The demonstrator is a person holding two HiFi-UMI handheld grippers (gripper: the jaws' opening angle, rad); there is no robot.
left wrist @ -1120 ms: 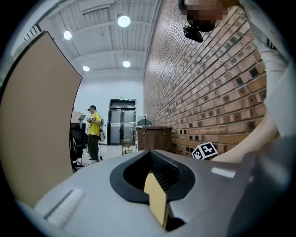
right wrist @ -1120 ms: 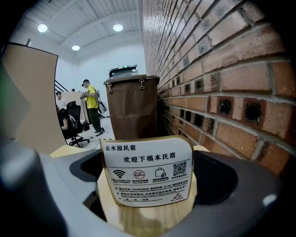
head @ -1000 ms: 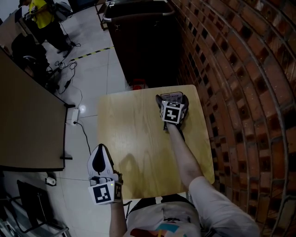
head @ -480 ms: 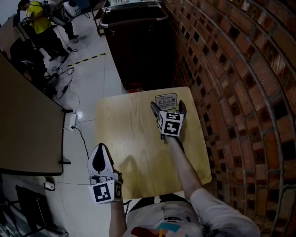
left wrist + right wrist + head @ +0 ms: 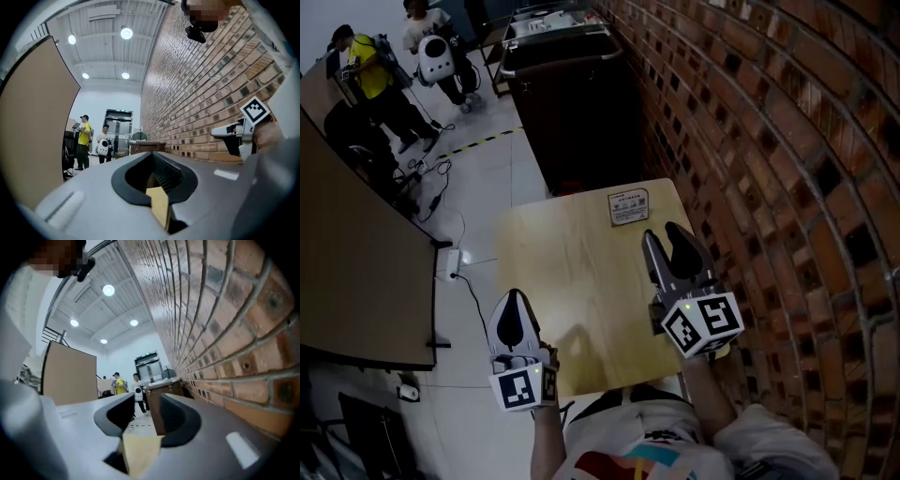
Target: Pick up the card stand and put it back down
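Note:
The card stand (image 5: 628, 207), a small white printed sign, stands by itself near the far edge of the wooden table (image 5: 572, 281). My right gripper (image 5: 666, 234) hovers over the near right part of the table, well back from the stand. Its jaws are closing, a narrow gap still shows between them, and nothing is in it. The right gripper view shows that gap (image 5: 149, 401) with only the room beyond. My left gripper (image 5: 514, 302) hangs off the table's near left corner, over the floor. Its jaws meet at the tips in the left gripper view (image 5: 152, 157) and hold nothing.
A brick wall (image 5: 769, 141) runs close along the table's right side. A dark cabinet (image 5: 572, 94) stands just beyond the table. A brown partition (image 5: 347, 253) fills the left, with cables (image 5: 459, 262) on the floor tiles. Two people (image 5: 370, 56) stand far back left.
My right gripper has let go of the card stand, pulled back toward the near right of the table, and its jaws have narrowed. The stand stays at the far edge. The left gripper barely moved.

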